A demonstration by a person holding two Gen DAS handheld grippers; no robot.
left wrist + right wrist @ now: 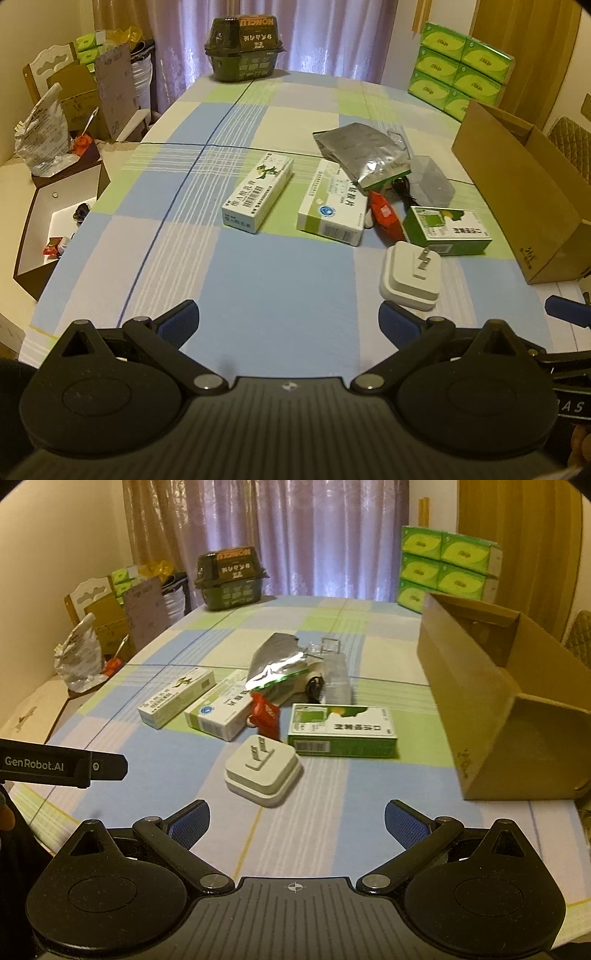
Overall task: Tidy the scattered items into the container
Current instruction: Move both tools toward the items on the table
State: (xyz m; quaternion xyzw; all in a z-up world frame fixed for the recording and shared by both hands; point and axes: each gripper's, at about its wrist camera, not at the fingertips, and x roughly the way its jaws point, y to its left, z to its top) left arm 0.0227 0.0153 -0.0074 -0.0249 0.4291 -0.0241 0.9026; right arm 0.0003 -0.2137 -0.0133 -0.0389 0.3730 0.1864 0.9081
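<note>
While both grippers hover with fingers spread wide, nothing is held
The left gripper [288, 325] and right gripper [297, 819] face the white plug [262, 771]; the cardboard box [491, 701] seems empty

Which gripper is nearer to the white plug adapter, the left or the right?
Right, probably. The white plug adapter lies just ahead of the open right gripper; for the open left gripper it lies ahead at its right finger.

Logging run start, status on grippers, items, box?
Left gripper and right gripper open, empty. White charger nearest; items scattered on table. Cardboard box open, path unobstructed.
</note>
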